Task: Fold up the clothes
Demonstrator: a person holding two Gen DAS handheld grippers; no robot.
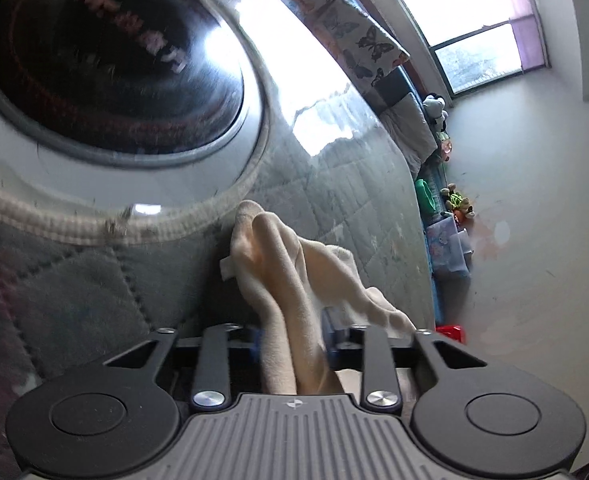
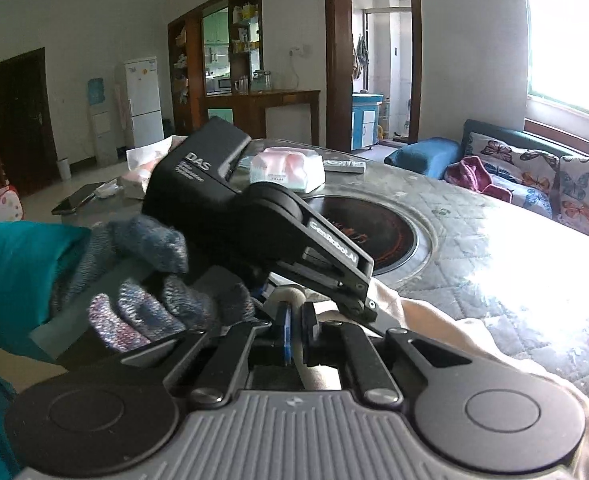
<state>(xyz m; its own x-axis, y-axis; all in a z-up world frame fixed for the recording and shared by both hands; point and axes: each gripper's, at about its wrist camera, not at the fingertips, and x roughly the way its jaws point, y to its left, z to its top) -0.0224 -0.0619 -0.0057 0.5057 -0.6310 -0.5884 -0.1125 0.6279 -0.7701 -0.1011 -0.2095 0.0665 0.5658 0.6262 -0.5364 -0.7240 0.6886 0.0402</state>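
Both tools have hold of the same cream garment (image 1: 290, 280), and they sit very close together, the left tool (image 1: 292, 344) just in front of the right tool (image 2: 296, 338). That closeness suggests 2 edges or corners being brought to meet, which fits a fold being made, though it would equally fit a bunched piece being lifted to shake it out.

From the left wrist view, the cloth runs up between the left tool's fingers in soft ridges and hangs forward in a loose clump, so that tool is clamped on it. In the right wrist view the blue pads (image 2: 284, 334) are pinched nearly together on a rolled hem, with the rest of the fabric spilling to the right over the table (image 2: 494, 264).

The garment looks like a thick, fleecy knit, limp and slow to hold a crease. The table wears a grey quilted cover, stitched in diamonds, around a round dark glass panel (image 1: 106, 60) with a metal rim. A gloved hand (image 2: 154, 280) in speckled wool grips the left tool.
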